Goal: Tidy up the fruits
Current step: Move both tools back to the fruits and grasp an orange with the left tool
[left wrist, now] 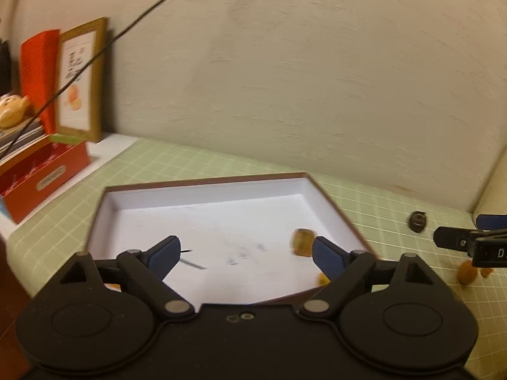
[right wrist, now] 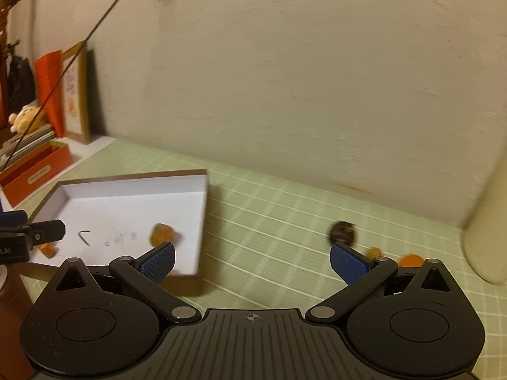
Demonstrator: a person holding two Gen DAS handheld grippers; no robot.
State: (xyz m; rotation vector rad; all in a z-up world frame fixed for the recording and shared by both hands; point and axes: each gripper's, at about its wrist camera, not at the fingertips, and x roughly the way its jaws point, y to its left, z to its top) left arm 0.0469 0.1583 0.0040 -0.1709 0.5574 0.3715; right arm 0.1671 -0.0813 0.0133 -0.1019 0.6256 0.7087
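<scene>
Left tongs (left wrist: 244, 251) spread wide over white tray (left wrist: 202, 190), nothing gripped; orange fruit (left wrist: 302, 242) lies in tray by right pad. Right tongs (right wrist: 252, 261) wide, empty, above green desk (right wrist: 269, 209). Dark fruit (right wrist: 342, 232) on desk, well apart from tray.

A fruit piece (right wrist: 163, 236) lies in the tray (right wrist: 202, 221); another (right wrist: 343, 232) right of it.

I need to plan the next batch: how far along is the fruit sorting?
Done: one orange piece lies in the white box. In hand: nothing; left gripper and right gripper are open. Left: a dark fruit and orange pieces on the mat.
</scene>
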